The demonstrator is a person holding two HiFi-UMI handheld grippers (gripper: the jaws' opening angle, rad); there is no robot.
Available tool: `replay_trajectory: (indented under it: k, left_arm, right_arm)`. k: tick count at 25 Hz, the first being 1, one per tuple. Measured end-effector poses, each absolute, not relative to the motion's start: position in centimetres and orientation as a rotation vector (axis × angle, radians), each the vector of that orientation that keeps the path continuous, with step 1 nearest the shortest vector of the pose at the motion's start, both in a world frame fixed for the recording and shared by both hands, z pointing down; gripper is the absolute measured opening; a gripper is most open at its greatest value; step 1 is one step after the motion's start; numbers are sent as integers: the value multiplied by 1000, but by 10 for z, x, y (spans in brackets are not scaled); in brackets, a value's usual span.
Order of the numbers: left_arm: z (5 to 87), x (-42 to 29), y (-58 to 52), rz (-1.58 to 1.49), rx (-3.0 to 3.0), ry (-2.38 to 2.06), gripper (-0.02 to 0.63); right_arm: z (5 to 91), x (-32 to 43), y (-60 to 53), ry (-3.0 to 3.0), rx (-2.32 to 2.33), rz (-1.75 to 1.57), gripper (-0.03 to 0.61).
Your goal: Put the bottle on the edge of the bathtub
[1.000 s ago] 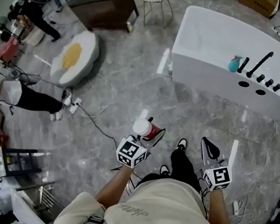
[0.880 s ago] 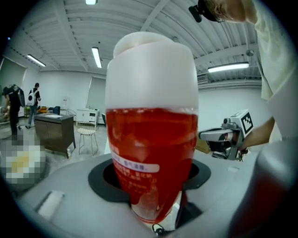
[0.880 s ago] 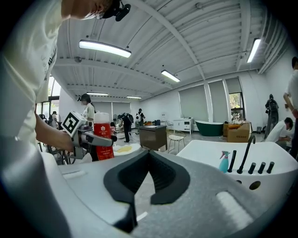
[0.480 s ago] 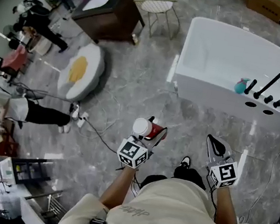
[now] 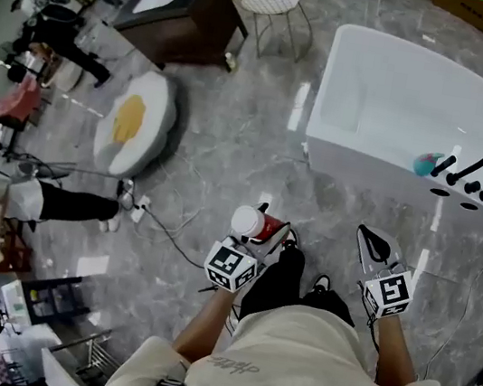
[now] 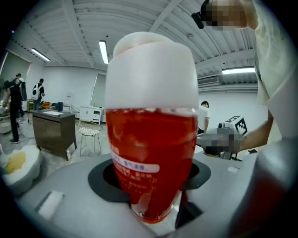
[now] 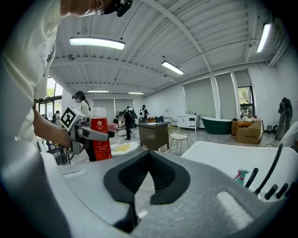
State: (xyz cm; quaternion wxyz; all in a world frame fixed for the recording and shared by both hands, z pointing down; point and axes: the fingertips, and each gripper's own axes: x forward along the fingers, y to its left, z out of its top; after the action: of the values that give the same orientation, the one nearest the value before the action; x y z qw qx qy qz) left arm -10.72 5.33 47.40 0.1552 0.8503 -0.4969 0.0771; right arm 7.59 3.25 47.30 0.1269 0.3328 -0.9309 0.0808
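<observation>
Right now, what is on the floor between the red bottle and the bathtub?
Nothing. The head view shows only bare marble floor between the bottle and the bathtub.

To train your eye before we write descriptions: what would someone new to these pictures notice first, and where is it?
The red bottle with a white cap fills the left gripper view, clamped upright in the left gripper. In the head view, a big white bathtub stands ahead to the right, and a cushion shaped like a fried egg lies on the left.
</observation>
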Motion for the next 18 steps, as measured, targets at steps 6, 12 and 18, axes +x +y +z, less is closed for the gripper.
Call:
replay_trajectory:
  k: [6, 12, 18]
  left_arm:
    - [496, -128, -21, 267, 2510, -1338, 296]
    - [492, -138, -96, 284, 2600, -1238, 296]
    - [490, -141, -161, 313, 2653, -1132, 298]
  right_arm:
    - [480, 44, -32, -2654, 1058, 245, 2]
    - [454, 13, -92, -2637, 1101, 158, 2]
    - [437, -5, -135, -2620, 1156, 167, 2]
